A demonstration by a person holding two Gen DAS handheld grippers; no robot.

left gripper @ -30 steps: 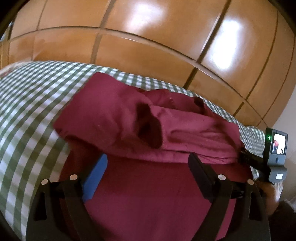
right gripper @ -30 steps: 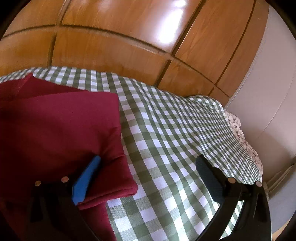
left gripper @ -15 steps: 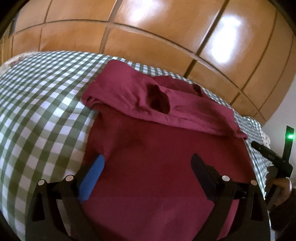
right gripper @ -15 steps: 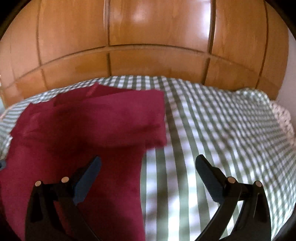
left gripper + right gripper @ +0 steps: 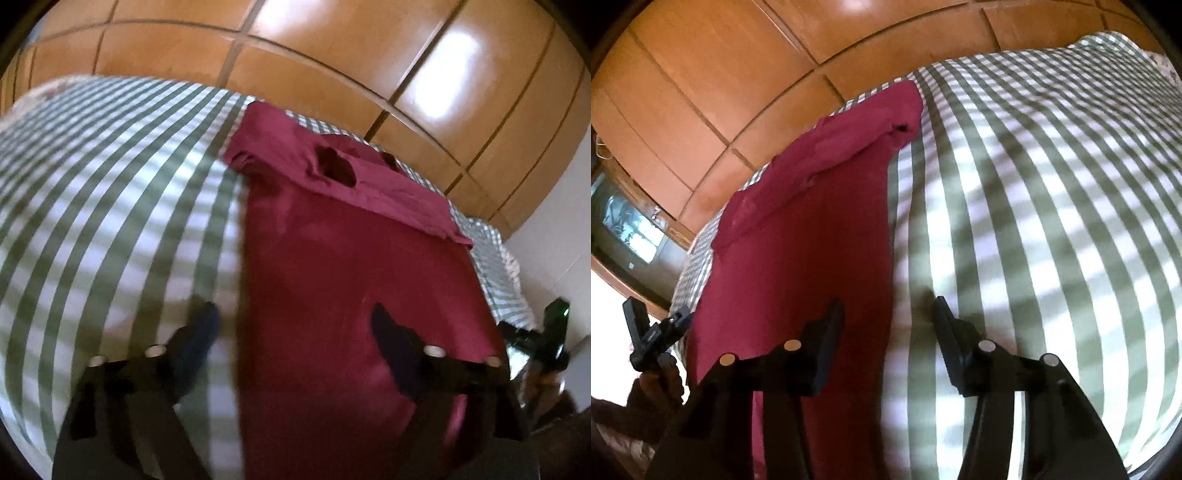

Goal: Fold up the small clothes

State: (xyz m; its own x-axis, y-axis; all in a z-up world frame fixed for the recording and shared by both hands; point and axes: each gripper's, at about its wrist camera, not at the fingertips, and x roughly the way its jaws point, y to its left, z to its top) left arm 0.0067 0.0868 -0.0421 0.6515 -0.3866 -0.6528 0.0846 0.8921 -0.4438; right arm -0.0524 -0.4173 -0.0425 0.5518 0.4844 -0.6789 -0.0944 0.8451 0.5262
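Maroon shirt flat on checked bedsheet, unlabelled.

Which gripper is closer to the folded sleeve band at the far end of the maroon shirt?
Cannot tell. The left gripper straddles the maroon shirt's left edge, the right gripper its right edge; both sit at the near end, far from the sleeve band.

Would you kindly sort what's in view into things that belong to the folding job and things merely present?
Job: dark red cotton garment, open left gripper, open right gripper.
Merely present: green-and-white checked bedsheet, glossy wooden wardrobe.
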